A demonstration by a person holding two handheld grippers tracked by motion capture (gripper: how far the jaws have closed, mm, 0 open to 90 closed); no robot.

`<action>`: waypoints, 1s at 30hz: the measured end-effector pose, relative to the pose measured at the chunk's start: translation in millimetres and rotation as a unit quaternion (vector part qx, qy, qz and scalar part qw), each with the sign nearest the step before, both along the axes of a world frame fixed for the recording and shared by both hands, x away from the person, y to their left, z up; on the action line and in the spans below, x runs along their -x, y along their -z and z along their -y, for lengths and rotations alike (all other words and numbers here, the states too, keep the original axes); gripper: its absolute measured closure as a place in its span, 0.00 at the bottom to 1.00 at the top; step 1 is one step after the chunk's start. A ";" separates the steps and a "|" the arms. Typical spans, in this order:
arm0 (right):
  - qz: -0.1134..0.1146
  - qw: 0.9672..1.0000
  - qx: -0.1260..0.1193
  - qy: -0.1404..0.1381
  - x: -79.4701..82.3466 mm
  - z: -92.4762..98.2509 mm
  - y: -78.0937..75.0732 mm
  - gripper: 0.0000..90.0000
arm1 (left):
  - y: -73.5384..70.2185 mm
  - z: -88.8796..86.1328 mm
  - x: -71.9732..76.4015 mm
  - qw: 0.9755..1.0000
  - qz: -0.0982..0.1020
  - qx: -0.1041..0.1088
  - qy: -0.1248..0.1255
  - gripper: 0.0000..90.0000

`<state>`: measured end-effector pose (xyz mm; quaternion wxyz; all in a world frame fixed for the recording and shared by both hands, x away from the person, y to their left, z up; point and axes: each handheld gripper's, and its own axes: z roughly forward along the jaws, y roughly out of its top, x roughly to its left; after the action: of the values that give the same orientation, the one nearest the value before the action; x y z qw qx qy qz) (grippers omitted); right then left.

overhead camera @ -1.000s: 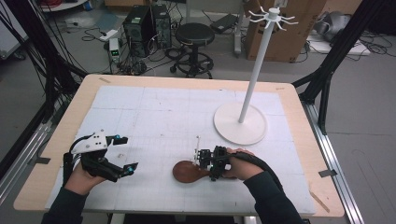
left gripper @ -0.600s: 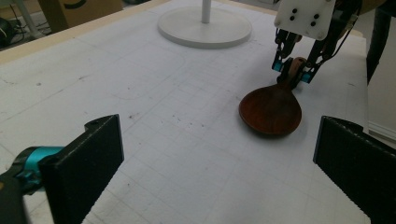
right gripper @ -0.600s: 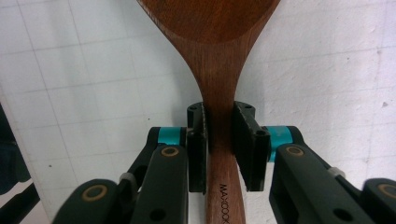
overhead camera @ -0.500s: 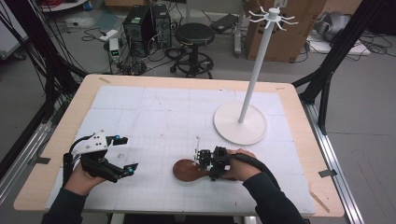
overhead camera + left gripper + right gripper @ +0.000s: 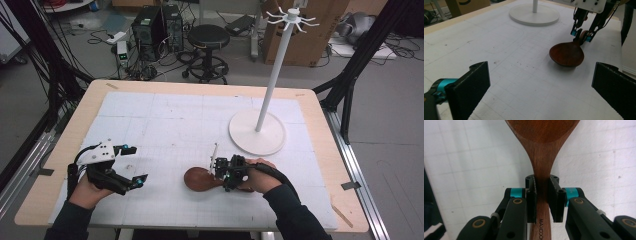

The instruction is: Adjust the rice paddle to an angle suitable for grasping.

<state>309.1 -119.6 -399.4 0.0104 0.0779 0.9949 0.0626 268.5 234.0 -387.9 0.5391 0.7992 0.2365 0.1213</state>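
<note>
A dark wooden spoon (image 5: 200, 178) lies on the white gridded mat (image 5: 165, 125), its bowl pointing left, near the table's front edge. My right gripper (image 5: 220, 175) comes in from the right and is shut on the spoon's neck just behind the bowl. In the right gripper view both pads (image 5: 532, 195) press the spoon's (image 5: 544, 135) handle between them. From the left gripper view, the spoon (image 5: 566, 53) rests on the mat with the right gripper (image 5: 581, 36) on its handle. My left gripper (image 5: 134, 165) is held at the front left, open and holding nothing, its jaws wide apart (image 5: 536, 92).
A white hanger stand (image 5: 257, 132) with a round base, tall pole and hooks on top stands at the back right of the mat, also in the left gripper view (image 5: 534, 15). The wooden table edge (image 5: 320, 105) frames the mat.
</note>
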 end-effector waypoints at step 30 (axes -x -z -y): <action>-0.003 0.997 0.006 -0.080 -14.9 -85.6 -10.6 0.87 | -1.3 -4.8 -0.1 1.000 0.002 0.007 -0.001 0.03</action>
<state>323.9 -34.1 -388.9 0.0025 -0.0022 0.9984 0.0568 268.6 238.8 -386.6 0.5447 0.7950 0.2373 0.1219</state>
